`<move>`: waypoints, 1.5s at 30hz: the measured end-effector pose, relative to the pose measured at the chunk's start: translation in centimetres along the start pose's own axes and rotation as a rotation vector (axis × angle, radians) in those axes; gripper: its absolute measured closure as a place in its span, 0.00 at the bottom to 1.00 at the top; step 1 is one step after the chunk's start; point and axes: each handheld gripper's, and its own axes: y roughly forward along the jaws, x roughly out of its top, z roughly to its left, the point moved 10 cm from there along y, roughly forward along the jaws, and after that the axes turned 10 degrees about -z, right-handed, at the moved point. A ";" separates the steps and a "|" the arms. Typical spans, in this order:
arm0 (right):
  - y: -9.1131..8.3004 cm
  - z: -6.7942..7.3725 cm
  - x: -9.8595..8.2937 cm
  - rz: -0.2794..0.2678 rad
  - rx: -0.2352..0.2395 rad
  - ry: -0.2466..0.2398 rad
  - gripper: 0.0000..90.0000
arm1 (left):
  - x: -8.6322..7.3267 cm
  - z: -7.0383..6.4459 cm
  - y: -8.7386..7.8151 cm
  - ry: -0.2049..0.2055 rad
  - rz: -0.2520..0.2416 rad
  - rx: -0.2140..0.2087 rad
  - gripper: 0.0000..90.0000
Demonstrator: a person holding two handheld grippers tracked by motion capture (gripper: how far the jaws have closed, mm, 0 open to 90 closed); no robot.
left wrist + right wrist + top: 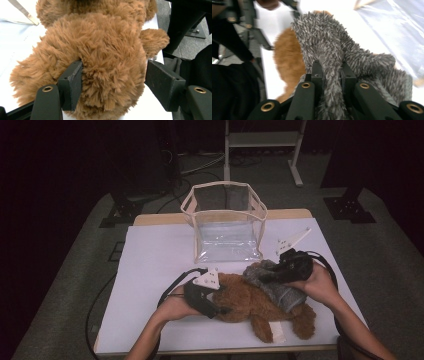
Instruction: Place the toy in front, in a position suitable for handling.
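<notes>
We've barely started: right gripper (329,72) pinching the grey sweater (329,42), left gripper (112,82) fingers open around the teddy bear (100,50), bag (227,225) at 12 o'clock empty.

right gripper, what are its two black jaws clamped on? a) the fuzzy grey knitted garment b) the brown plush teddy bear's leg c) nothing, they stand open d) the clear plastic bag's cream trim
a: in the right gripper view the right gripper has its jaws pinched tight on a fold of the fuzzy grey knitted garment, which lies over the brown plush teddy bear.
</notes>
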 end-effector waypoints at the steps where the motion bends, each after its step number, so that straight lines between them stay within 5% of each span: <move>1: 0.0 -0.5 -0.2 0.009 -0.002 0.007 0.86 | 0.0 0.0 -0.1 -0.001 0.001 0.001 0.35; 4: 0.4 -0.6 -1.2 0.026 0.028 0.031 0.86 | 0.2 0.2 -0.4 -0.004 -0.006 0.011 0.34; 11: 1.2 2.5 -2.4 0.037 0.076 0.006 0.86 | 1.5 0.8 -0.6 -0.014 -0.040 0.037 0.27; 17: 1.3 4.6 -3.0 0.032 0.108 -0.022 0.86 | 1.3 0.3 0.2 -0.005 -0.012 0.019 0.36; 21: 0.3 3.8 -2.3 0.013 0.087 -0.028 0.86 | 0.8 -0.3 0.5 0.021 0.027 0.021 0.38; 25: -1.1 0.9 -1.5 -0.016 0.024 0.004 0.86 | 0.6 -0.2 0.4 0.015 0.020 0.016 0.38; 28: -1.3 -0.6 -2.2 -0.005 0.031 0.048 0.86 | 0.7 -0.1 0.3 0.019 0.021 0.016 0.38; 40: -0.4 3.3 -4.5 -0.020 0.099 0.027 0.87 | 1.9 1.3 -0.9 -0.040 -0.032 0.049 0.18; 45: -0.5 4.5 -5.0 -0.028 0.107 0.009 0.87 | 1.5 0.9 0.5 -0.094 0.002 -0.027 0.12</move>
